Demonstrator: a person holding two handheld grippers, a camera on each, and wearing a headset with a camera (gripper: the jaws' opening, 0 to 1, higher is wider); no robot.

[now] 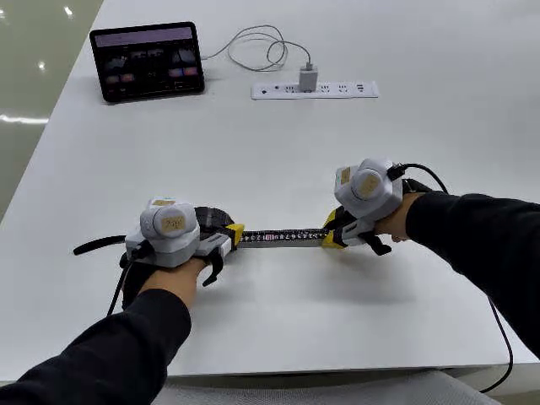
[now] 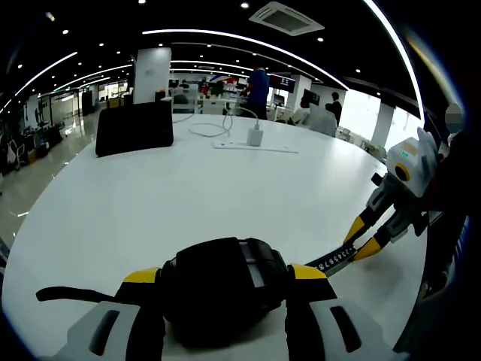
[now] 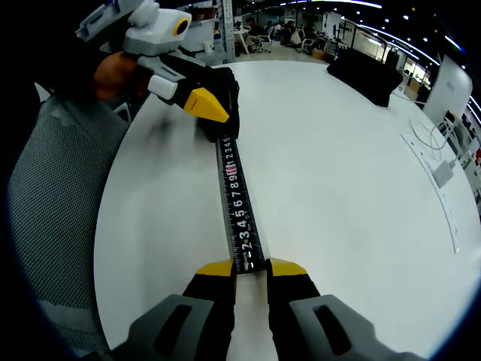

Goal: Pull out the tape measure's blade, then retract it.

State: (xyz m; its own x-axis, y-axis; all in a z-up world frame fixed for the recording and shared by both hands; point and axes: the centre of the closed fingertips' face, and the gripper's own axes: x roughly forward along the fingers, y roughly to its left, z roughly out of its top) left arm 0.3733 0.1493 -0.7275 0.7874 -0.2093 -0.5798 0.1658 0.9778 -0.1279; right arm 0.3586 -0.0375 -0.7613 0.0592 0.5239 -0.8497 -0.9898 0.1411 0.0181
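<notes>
The left gripper (image 2: 225, 274) clamps the black tape measure case (image 2: 218, 301). The right gripper (image 3: 252, 268) pinches the end of the blade (image 3: 236, 199), which lies stretched between them, low over the white table (image 1: 337, 321).

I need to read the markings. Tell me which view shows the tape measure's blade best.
The right gripper view: the black, white-numbered metal blade runs up the frame, digits legible. The head view shows it small; the left gripper view shows a short stretch.
</notes>
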